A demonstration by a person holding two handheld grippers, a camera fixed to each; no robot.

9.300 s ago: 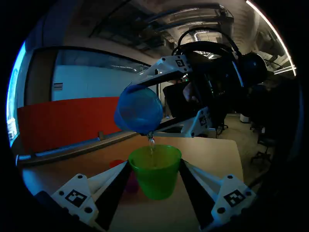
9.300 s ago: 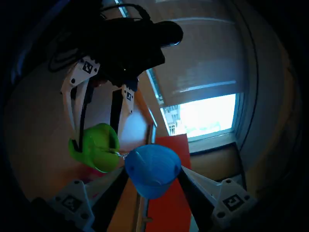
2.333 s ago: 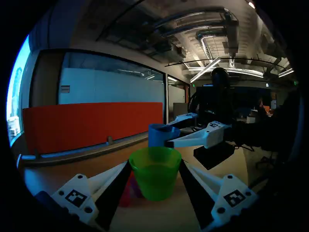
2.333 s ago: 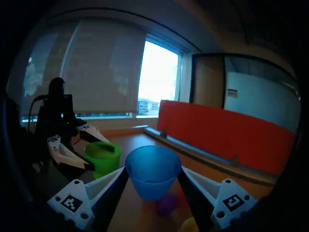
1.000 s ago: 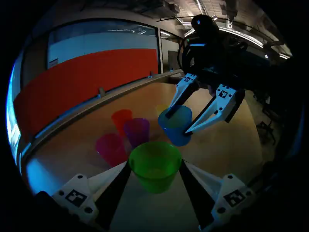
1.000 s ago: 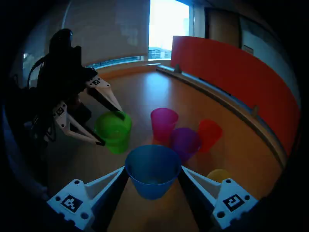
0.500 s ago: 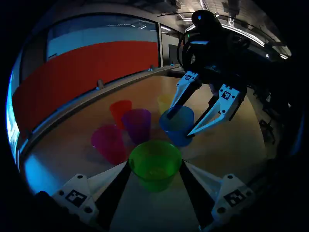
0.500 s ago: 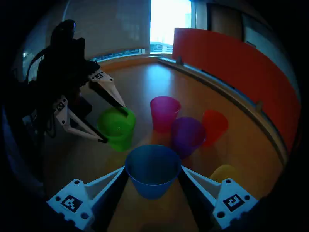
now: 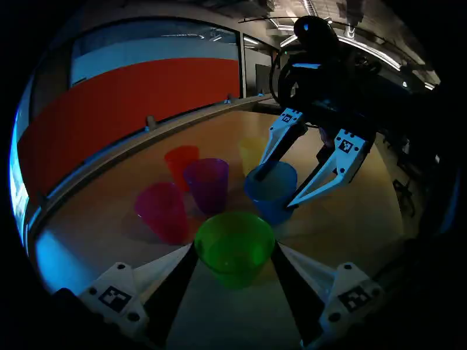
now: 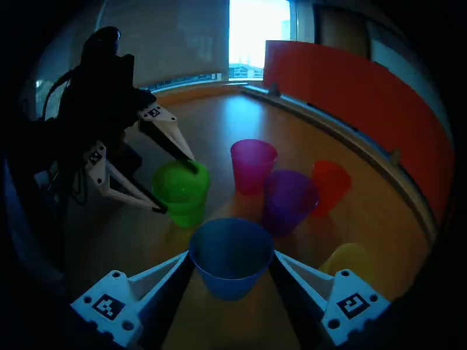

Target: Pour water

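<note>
My left gripper (image 9: 234,263) is shut on a green cup (image 9: 234,248), held upright low over the wooden table (image 9: 327,216). In the right gripper view the same green cup (image 10: 181,191) sits between the left gripper's white fingers (image 10: 166,134). My right gripper (image 10: 231,269) is shut on a blue cup (image 10: 231,256), upright near the table top. From the left gripper view, that blue cup (image 9: 271,189) stands just beyond the green one, clamped by the right gripper's fingers (image 9: 327,175). I cannot tell the water level in either cup.
Four loose cups stand on the table: pink (image 9: 162,210), purple (image 9: 207,184), orange (image 9: 181,165) and yellow (image 9: 252,153). In the right gripper view they are pink (image 10: 252,164), purple (image 10: 287,200), orange (image 10: 329,185), yellow (image 10: 349,259). An orange wall panel (image 9: 117,99) borders the table's far side.
Both grippers came down from the pour to table height, each keeping its cup upright. In the last second the cups on the table drifted slightly nearer.
</note>
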